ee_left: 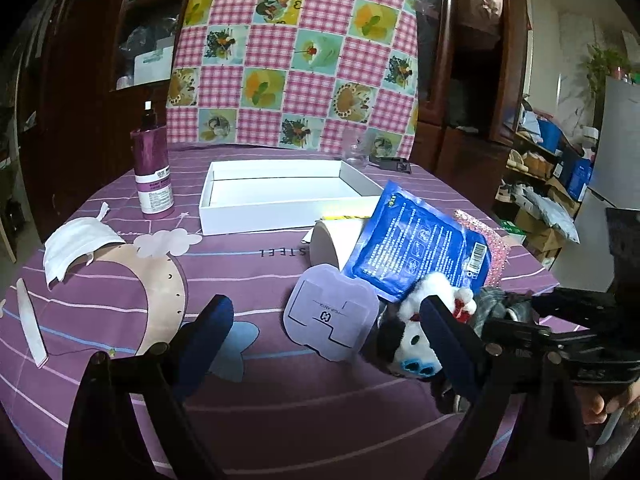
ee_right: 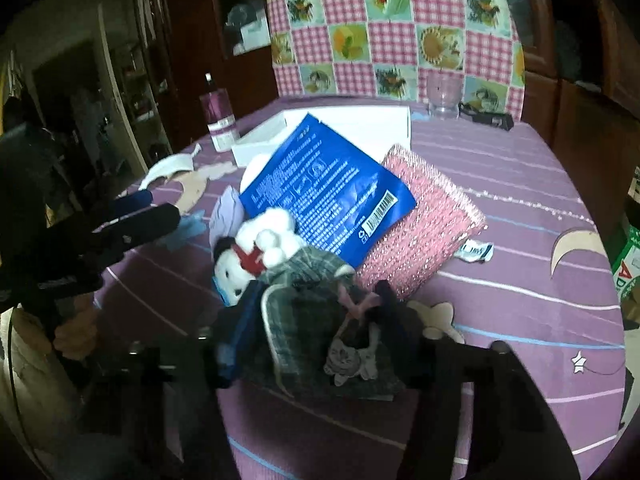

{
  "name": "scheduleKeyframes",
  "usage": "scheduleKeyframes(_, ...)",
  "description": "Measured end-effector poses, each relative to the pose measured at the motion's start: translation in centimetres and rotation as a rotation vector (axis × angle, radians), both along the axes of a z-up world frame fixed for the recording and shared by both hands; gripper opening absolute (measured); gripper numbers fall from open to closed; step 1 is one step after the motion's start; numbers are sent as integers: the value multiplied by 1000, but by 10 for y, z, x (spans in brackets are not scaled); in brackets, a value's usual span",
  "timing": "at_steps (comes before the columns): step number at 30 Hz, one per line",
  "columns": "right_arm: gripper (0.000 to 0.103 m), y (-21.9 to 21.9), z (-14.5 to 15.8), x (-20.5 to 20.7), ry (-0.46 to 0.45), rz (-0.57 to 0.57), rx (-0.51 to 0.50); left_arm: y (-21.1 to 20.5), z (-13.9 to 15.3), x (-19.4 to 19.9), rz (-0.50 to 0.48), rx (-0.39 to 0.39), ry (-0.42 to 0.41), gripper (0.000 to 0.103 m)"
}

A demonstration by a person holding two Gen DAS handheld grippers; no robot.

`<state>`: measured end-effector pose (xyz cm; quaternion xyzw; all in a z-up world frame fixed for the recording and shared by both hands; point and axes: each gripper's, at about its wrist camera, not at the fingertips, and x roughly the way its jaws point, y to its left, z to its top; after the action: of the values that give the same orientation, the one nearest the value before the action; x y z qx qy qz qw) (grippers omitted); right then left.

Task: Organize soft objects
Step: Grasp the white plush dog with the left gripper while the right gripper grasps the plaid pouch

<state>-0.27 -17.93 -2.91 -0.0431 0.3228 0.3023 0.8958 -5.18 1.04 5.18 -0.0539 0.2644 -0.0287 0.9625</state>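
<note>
**Right gripper closing on grey plaid cloth item**

Surface: round table under purple striped cloth (ee_right: 520, 240). Item: grey plaid soft fabric piece (ee_right: 304, 320), between right gripper (ee_right: 316, 312) jaws, apparently not yet clamped. Step: grasping; next, firm pinch, lift toward white shallow cardboard box (ee_left: 280, 200). Adjacent: white plush toy (ee_right: 256, 256). Left gripper (ee_left: 324, 320) spread, empty.

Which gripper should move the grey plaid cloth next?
Right. The right gripper already straddles the cloth; the left gripper hangs open beside the plush, holding nothing.
</note>
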Motion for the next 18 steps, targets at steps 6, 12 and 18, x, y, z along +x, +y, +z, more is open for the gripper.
scheduleKeyframes(6, 44, -8, 1, -3, 2, 18, 38, -6, -1, 2, -32, 11, 12, 95)
scheduleKeyframes(12, 43, -22, 7, -6, -19, -20, 91, -24, 2, 2, -137, 27, 26, 95)
scheduleKeyframes(18, 43, -31, 10, -5, -30, -81, 99, -62, -7, 18, -205, 177, 130, 77)
